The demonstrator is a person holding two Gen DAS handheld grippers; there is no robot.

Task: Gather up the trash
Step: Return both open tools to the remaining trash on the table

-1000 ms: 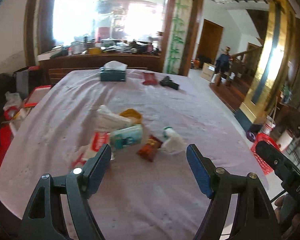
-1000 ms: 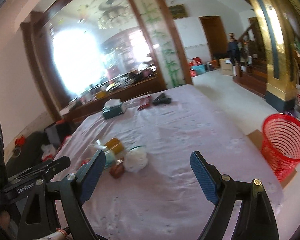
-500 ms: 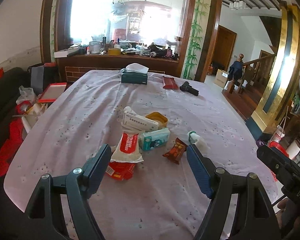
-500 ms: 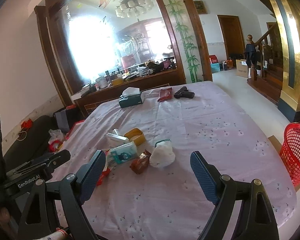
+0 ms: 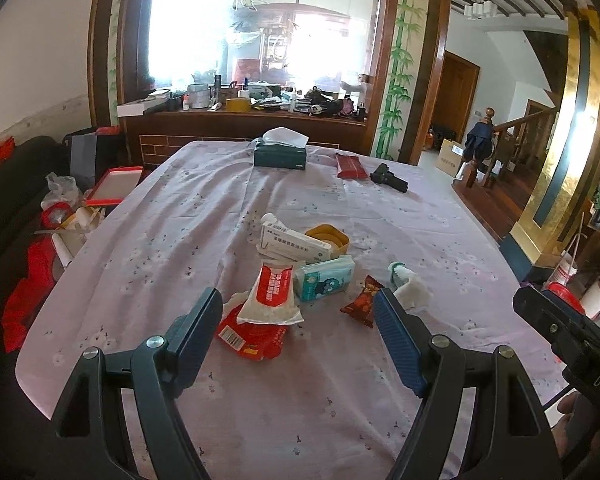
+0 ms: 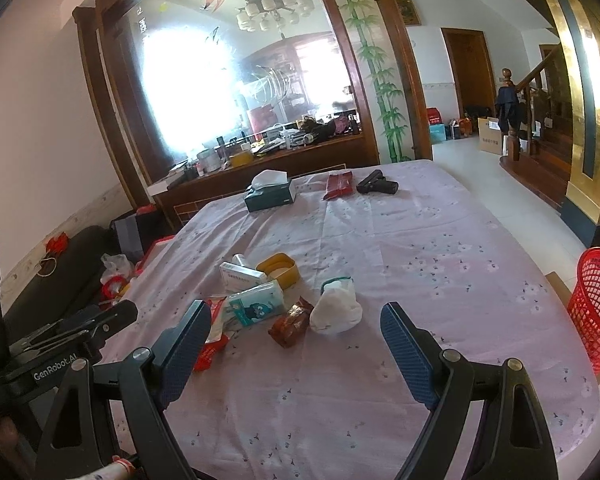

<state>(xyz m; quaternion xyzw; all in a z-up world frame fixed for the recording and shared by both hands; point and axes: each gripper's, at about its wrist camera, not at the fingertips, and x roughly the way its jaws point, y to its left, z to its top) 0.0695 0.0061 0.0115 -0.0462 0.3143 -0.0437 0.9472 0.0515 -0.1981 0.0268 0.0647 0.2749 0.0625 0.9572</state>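
A heap of trash lies mid-table on the lilac cloth (image 5: pixel 204 216): a red-and-white wrapper (image 5: pixel 270 294), a flat red packet (image 5: pixel 252 336), a teal tissue pack (image 5: pixel 325 278), a white medicine box (image 5: pixel 294 240), a yellow tub (image 5: pixel 327 237), a brown snack wrapper (image 5: pixel 362 304) and a crumpled white wad (image 5: pixel 410 288). The wad (image 6: pixel 336 308), the snack wrapper (image 6: pixel 292 322) and the tissue pack (image 6: pixel 256 304) also show in the right wrist view. My left gripper (image 5: pixel 298 334) is open and empty, short of the heap. My right gripper (image 6: pixel 296 344) is open and empty, short of the wad.
A red mesh basket (image 6: pixel 598 308) stands on the floor right of the table. At the far end lie a green tissue box (image 5: pixel 280 156), a dark red pack (image 5: pixel 350 166) and a black toy gun (image 5: pixel 388 178). Clutter and a red tray (image 5: pixel 114 186) sit left of the table.
Both grippers have pulled back and tilted down, so the heap now sits nearer the fingertips and the view has steadied. Both stay open. Nothing on the table has moved.
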